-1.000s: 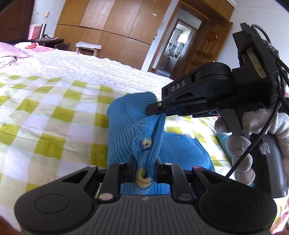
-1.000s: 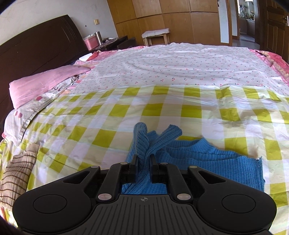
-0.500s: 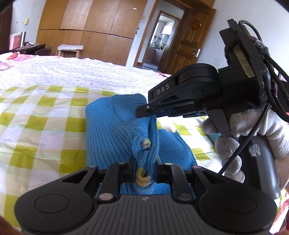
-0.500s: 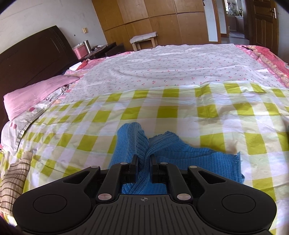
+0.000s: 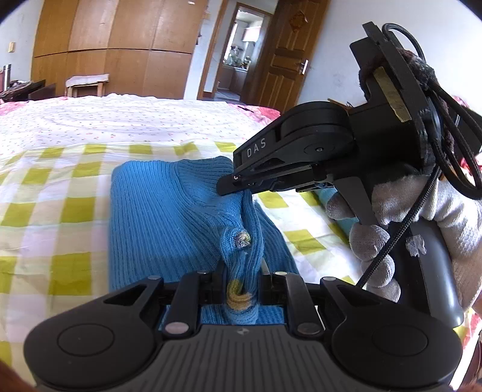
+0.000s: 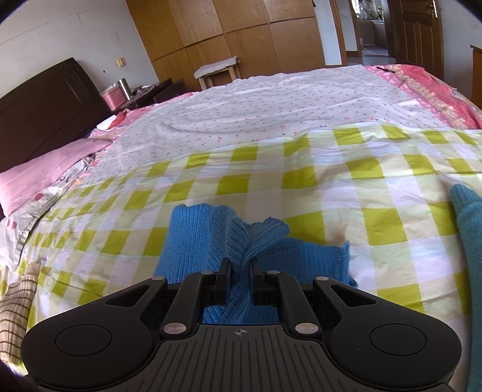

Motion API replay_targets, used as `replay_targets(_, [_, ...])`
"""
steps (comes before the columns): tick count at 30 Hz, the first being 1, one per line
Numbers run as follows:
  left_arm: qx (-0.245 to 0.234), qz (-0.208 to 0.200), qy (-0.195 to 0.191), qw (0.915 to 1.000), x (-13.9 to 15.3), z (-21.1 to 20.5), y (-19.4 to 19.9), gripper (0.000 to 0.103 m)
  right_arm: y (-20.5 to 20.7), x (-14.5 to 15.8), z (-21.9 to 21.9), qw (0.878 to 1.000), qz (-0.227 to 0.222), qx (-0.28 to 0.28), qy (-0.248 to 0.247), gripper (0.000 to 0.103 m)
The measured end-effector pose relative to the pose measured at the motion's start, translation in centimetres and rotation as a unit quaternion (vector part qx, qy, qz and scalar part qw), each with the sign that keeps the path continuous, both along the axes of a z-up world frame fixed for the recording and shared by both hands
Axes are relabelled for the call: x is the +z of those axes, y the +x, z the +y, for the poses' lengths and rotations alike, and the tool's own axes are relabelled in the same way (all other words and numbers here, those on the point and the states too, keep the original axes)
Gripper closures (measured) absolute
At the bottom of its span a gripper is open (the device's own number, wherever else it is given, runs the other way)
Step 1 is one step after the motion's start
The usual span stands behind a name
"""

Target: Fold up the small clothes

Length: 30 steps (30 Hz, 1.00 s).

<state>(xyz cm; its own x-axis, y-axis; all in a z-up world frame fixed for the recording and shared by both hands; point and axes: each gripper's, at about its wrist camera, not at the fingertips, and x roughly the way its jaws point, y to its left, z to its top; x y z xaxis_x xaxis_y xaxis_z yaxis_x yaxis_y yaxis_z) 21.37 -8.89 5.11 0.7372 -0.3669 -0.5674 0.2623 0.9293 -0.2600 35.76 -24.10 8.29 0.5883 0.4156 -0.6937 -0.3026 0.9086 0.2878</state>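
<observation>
A: Status, quick?

B: Nearest first. My left gripper (image 5: 241, 289) is clamped on the blue knit sweater (image 5: 168, 217), pinching a bunched edge w/ a yellow patch just under a small button (image 5: 242, 238). My right gripper (image 6: 240, 273) is clamped on a ribbed edge of the same sweater (image 6: 195, 238); in the left view its tips (image 5: 232, 184) bite the fabric a bit further out, near the collar.

A: Where's the garment?

B: Partly lifted between both grippers, the rest lying on the yellow-check sheet (image 6: 301, 187), near-side edge of the bed (image 6: 271, 105). A teal piece (image 6: 470, 229) sits at the right edge, a striped one (image 6: 15, 301) at the near-left corner.

A: Risks?

B: I reckon the knit's stretchy and both pinches are thin, so pulling apart too hard could slip one edge out and the fold goes crooked. Button could snag btwn my left fingers. Dragging low may rumple the sheet. Further back: pink pillow (image 6: 45, 178), dark headboard (image 6: 45, 102), wardrobe (image 6: 241, 27).
</observation>
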Motion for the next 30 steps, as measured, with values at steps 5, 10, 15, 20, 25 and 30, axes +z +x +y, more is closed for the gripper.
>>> replay_targets(5, [-0.015, 0.005, 0.012, 0.9998, -0.4, -1.7, 0.4, 0.08, 0.3, -1.0, -1.9, 1.0, 0.006, -0.012, 0.008, 0.093])
replay_targets(10, [-0.024, 0.014, 0.02, 0.9994, -1.1, -3.3, 1.3, 0.08, 1.1, -2.3, -3.0, 1.0, 0.015, -0.02, 0.009, 0.093])
replay_targets(15, [-0.037, 0.016, 0.027, 0.9988, -1.6, -4.8, 1.9, 0.08, 1.5, -3.5, -4.6, 0.999, 0.022, -0.035, 0.019, 0.093])
replay_targets(20, [-0.046, 0.024, 0.034, 0.9981, -2.7, -6.5, 2.3, 0.08, 1.7, -4.8, -6.2, 0.998, 0.031, -0.05, 0.025, 0.093])
replay_targets(25, [-0.052, 0.019, 0.054, 0.997, -3.5, -7.2, 2.2, 0.08, 1.5, -5.7, -7.2, 0.997, 0.034, -0.054, 0.04, 0.093])
replay_targets(30, [-0.066, 0.018, 0.065, 0.9956, -3.6, -7.3, 2.0, 0.075, 1.0, -5.9, -8.1, 0.995, 0.041, -0.057, 0.065, 0.085])
